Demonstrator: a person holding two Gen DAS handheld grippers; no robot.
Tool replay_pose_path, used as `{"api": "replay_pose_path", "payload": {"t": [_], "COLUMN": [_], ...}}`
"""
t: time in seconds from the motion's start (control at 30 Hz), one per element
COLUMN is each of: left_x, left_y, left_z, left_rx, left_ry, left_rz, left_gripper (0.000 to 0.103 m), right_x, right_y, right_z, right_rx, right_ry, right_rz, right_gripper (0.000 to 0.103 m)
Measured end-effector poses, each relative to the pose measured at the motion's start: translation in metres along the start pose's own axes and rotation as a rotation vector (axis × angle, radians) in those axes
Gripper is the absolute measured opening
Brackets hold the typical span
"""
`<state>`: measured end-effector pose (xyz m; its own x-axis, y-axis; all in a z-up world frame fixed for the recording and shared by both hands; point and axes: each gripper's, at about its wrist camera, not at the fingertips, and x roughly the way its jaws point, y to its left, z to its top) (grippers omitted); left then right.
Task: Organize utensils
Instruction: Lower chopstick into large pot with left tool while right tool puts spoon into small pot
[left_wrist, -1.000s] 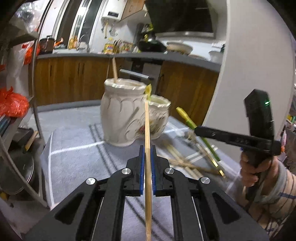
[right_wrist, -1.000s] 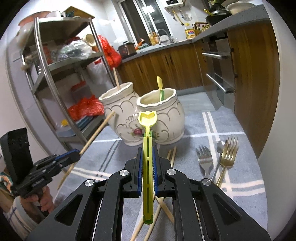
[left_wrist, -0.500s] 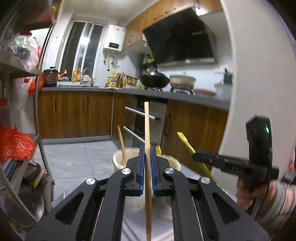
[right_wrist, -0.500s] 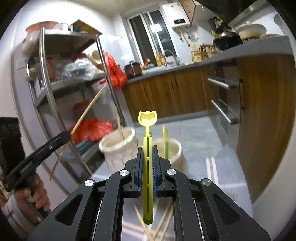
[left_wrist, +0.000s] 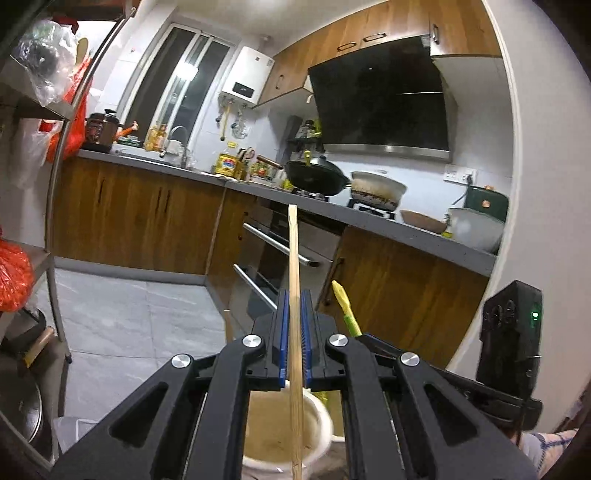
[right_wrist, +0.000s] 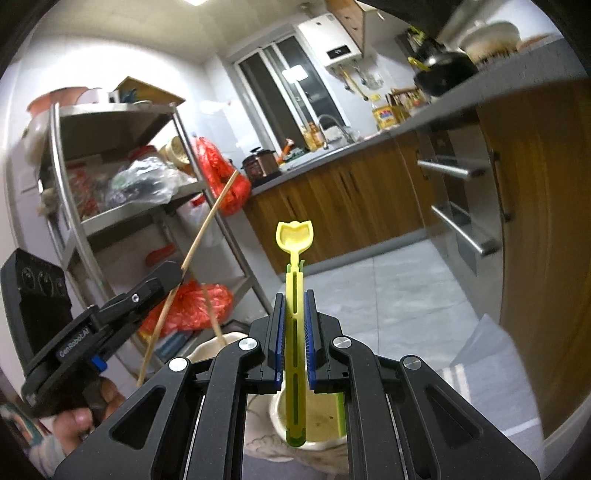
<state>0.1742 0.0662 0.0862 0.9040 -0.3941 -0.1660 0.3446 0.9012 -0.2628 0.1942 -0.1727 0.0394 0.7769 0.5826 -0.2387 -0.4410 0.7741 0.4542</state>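
Note:
My left gripper (left_wrist: 294, 299) is shut on a wooden chopstick (left_wrist: 293, 266) that stands nearly upright, its lower end over the mouth of a cream ceramic jar (left_wrist: 317, 435) below the jaws. My right gripper (right_wrist: 294, 301) is shut on a yellow-green plastic spoon (right_wrist: 294, 236), bowl end up, its lower tip hanging over the second cream jar (right_wrist: 325, 428). In the right wrist view the left gripper (right_wrist: 179, 273) shows at the left with the chopstick (right_wrist: 207, 225) slanting through it; another chopstick (right_wrist: 212, 317) stands in the jar (right_wrist: 207, 349) beneath. In the left wrist view the spoon's tip (left_wrist: 341, 297) rises at the right.
A metal shelf rack (right_wrist: 110, 206) with bags and boxes stands at the left. Wooden kitchen cabinets (left_wrist: 147, 221) and an oven with bar handles (left_wrist: 273, 254) line the far side, under a countertop with a wok (left_wrist: 317, 177) and pots. Grey tiled floor (left_wrist: 147, 310) lies beyond.
Both grippers have risen with their utensils and come over the jars, which dropped from mid-frame to the bottom edge. The tablecloth, forks and loose chopsticks have gone out of view.

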Motion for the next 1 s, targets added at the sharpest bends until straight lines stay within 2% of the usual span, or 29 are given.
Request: {"api": "replay_pose_path", "payload": {"t": [0.13, 0.3, 0.53, 1.0], "left_x": [0.011, 0.020, 0.019, -0.014], "left_y": [-0.002, -0.014, -0.017, -0.010], "left_z": [-0.009, -0.022, -0.030, -0.035], "left_rx": [0.022, 0.116, 0.149, 0.159], "left_ry": [-0.016, -0.030, -0.020, 0.051], "left_rz": [0.049, 0.116, 0.116, 0.136], "left_gripper": [0.006, 0.006, 0.006, 0.006], "right_x": [0.009, 0.020, 0.027, 0.001], "right_y": [-0.002, 0.002, 0.008, 0.018], "right_z": [-0.004, -0.006, -0.015, -0.020], "right_rx": [-0.007, -0.055, -0.127, -0.210], "right_ry": [-0.019, -0.030, -0.017, 0.017], "right_rz": [-0.033, -0.090, -0.186, -0.213], "right_gripper": [0.010, 0.010, 0.010, 0.010]}}
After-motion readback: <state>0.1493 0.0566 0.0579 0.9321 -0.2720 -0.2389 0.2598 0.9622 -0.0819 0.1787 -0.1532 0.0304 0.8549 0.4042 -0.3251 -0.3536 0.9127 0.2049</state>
